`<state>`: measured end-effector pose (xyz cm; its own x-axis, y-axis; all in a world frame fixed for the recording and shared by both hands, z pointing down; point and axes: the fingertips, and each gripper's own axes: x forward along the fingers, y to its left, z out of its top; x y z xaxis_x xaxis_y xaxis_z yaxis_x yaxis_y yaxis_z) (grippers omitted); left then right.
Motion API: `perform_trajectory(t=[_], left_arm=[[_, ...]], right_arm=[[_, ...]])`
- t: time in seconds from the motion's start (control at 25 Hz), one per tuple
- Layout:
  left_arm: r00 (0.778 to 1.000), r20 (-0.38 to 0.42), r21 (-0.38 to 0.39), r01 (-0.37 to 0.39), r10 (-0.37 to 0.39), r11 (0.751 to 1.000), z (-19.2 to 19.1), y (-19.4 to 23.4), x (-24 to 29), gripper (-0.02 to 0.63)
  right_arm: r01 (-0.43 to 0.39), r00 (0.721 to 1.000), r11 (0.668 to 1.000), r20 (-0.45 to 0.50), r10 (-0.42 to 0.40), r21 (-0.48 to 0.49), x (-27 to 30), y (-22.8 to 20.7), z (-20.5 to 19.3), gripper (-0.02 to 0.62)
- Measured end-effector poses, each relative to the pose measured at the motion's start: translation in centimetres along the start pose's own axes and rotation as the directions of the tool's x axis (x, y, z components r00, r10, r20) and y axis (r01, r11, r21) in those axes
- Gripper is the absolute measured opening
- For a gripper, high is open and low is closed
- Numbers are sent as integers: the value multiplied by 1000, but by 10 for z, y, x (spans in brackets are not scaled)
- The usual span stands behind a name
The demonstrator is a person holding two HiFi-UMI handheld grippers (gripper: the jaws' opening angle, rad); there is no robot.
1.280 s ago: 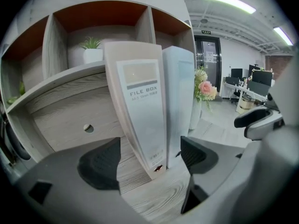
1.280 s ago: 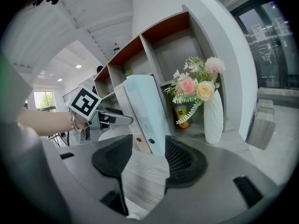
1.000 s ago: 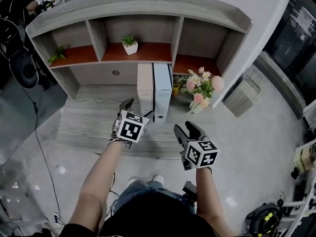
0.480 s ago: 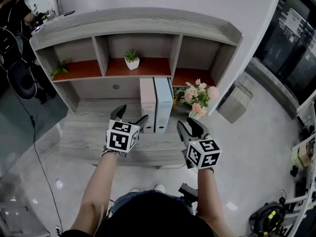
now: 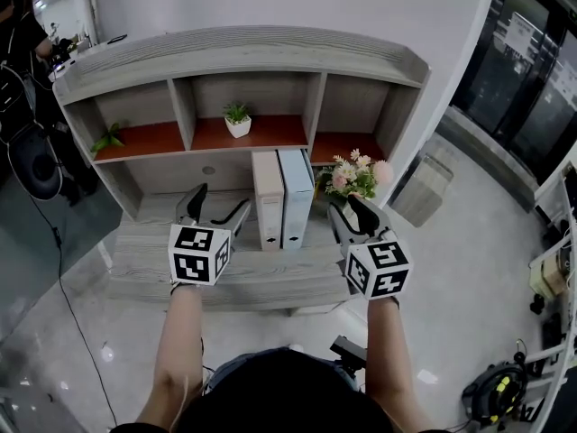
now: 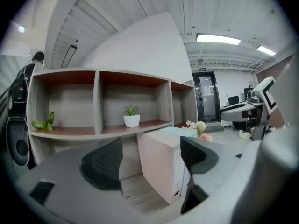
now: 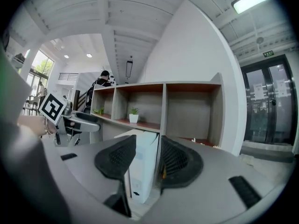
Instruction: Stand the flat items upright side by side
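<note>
While upright together, binders [image 5: 294, 197] ahead of fingers [image 5: 365, 216]

On the desk [image 5: 153, 260] two folders stand upright, side by side and touching: the left folder [image 5: 267, 198] and the right folder [image 5: 295, 197], below the shelf unit's [image 5: 243, 52] middle compartment. A potted plant [image 5: 238, 121] sits in that compartment, a leafy sprig [image 5: 110, 138] in the left one, and flowers [image 5: 353, 174] stand just right of the folders

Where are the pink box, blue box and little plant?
pale pink file box [image 5: 268, 207]: head view, front face.
light blue file box [image 5: 296, 201]: head view, front face.
small green plant in white pot [image 5: 239, 128]: head view, the pot.
</note>
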<state>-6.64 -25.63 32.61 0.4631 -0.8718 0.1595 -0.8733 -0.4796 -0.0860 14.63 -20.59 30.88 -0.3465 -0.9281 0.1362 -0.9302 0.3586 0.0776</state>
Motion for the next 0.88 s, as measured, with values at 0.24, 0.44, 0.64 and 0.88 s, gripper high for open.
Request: perform_trajectory(t=[0.24, 0.44, 0.64, 0.88], left_arm=[[993, 119, 21, -18, 16, 1000, 37, 13, -16, 390], [984, 177, 14, -19, 16, 1000, 50, 16, -26, 351], [974, 220, 1, -46, 44, 999, 56, 20, -39, 156], [954, 292, 19, -83, 74, 996, 69, 26, -50, 12]], right_arm=[[64, 996, 998, 57, -63, -15, -7, -11, 28, 148], [106, 991, 994, 81, -106, -1, -11, -13, 35, 81], [99, 991, 995, 96, -98, -1, -16, -8, 42, 24], [138, 980, 988, 153, -126, -70, -28, -5, 58, 15]])
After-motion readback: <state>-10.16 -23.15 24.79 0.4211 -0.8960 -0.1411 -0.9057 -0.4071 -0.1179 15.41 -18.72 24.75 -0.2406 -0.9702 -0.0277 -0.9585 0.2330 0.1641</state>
